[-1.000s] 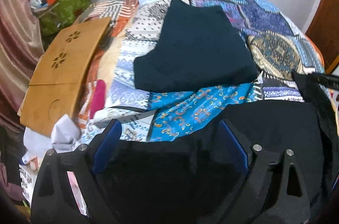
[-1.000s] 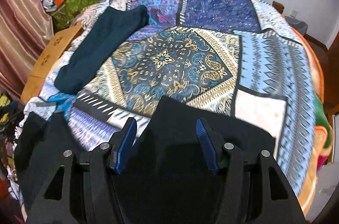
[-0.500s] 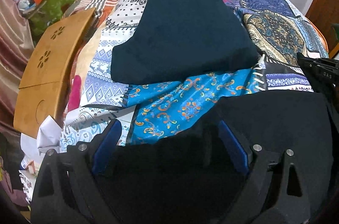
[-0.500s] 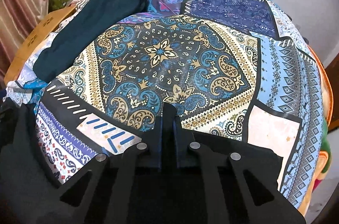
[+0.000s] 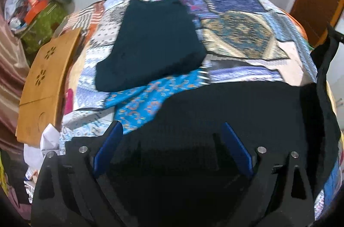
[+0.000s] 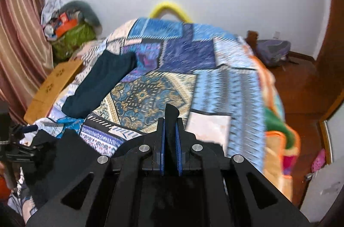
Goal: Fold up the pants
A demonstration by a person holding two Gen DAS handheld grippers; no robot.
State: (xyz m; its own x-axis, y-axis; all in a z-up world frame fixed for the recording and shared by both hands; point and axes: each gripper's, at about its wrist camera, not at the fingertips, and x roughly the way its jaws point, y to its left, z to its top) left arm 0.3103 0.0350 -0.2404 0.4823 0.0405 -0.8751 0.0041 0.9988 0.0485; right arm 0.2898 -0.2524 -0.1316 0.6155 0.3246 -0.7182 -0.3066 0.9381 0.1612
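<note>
Right gripper [image 6: 169,130] was clamped on a fold of the black pants [image 6: 171,117], cloth poking up between its blue pads [image 6: 177,141]. Left gripper [image 5: 172,134] stood wide, pads apart over the pants [image 5: 236,111] spread at 6 o'clock on the patchwork bedspread [image 5: 236,33]. Folded dark garment [image 5: 154,44] lay at 11 o'clock, wooden board [image 5: 47,80] at 9.

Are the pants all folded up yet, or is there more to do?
One dark teal garment already lies folded on the patchwork bedspread. The black pants are only just being started: the right gripper is shut on a pinch of their fabric, while the left gripper is open over them. All the actual folding looks left to do.
</note>
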